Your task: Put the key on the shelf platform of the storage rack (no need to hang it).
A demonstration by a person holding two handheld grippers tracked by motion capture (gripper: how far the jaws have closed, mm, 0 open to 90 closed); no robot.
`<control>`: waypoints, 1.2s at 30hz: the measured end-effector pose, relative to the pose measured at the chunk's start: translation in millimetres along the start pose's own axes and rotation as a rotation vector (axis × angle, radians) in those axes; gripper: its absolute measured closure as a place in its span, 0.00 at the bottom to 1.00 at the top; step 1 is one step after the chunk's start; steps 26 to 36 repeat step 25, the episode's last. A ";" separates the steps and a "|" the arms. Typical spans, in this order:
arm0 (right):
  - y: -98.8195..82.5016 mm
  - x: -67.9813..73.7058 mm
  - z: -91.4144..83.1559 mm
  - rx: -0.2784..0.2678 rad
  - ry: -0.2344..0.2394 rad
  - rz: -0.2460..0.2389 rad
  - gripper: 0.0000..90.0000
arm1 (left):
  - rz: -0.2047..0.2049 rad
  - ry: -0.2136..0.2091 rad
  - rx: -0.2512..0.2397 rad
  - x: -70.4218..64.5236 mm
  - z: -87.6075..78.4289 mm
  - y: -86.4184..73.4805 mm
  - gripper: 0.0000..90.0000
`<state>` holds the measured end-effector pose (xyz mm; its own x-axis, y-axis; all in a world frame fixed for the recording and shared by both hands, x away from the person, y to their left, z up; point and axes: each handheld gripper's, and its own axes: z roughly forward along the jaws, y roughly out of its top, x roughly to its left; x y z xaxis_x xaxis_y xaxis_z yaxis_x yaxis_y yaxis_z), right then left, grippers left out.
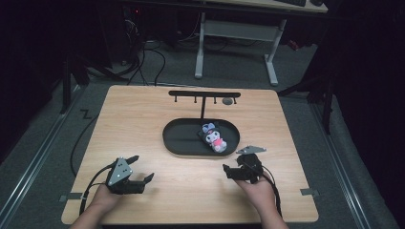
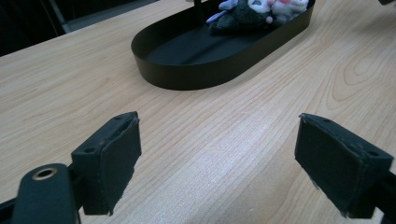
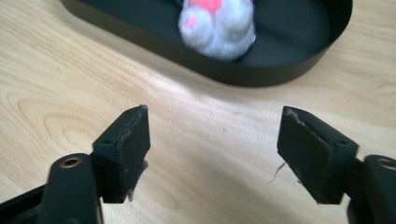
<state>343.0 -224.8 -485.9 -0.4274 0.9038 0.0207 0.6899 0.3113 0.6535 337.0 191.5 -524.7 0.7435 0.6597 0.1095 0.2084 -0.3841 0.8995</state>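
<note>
Left hand: at the near left edge of the wooden table (image 1: 143, 119), a hand (image 1: 102, 198) holds the left gripper (image 1: 142, 168) low over the bare wood.
Left gripper: its jaws stand wide apart with nothing between them, only wood grain; in the left gripper view (image 2: 217, 154) they point toward the tray's near wall.
Right hand: at the near right, the other hand (image 1: 260, 191) holds the right gripper (image 1: 231, 168), a grey three-cornered plate riding on top of it and a cable trailing back along the wrist.
Right gripper: released, the jaws parted and empty; in the right gripper view (image 3: 212, 140) the pads hang above the table just short of the tray's rim, apart from it.
Tray: a black oval tray (image 1: 179, 138) lies in the middle of the table, beyond both grippers; its wall shows close in the right gripper view (image 3: 280, 70) and farther off in the left gripper view (image 2: 187, 74).
Plush toy: a small plush toy (image 1: 213, 137), dark-headed with pink and white on the body, lies inside the tray at its right end, touched by neither gripper; its white and pink underside faces the right gripper view (image 3: 218, 25), blurred.
Rack: a black T-shaped hook rack (image 1: 204, 95) stands upright just behind the tray.
Beyond: past the table's far edge, a white-legged desk (image 1: 239, 33) stands on the grey floor.
</note>
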 end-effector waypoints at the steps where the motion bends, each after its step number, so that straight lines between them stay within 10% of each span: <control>1: -4.2 1.0 0.0 -0.007 0.002 0.005 0.28 | 0.000 0.000 0.000 0.0 0.0 0.0 0.17; 11: -50.5 20.4 -4.2 -0.149 -0.020 0.010 0.27 | -0.003 -0.003 -0.002 0.6 0.0 0.3 0.17; 36: -52.8 19.2 -1.0 -0.160 -0.011 0.009 0.25 | 0.003 -0.001 0.004 0.1 0.4 0.4 0.17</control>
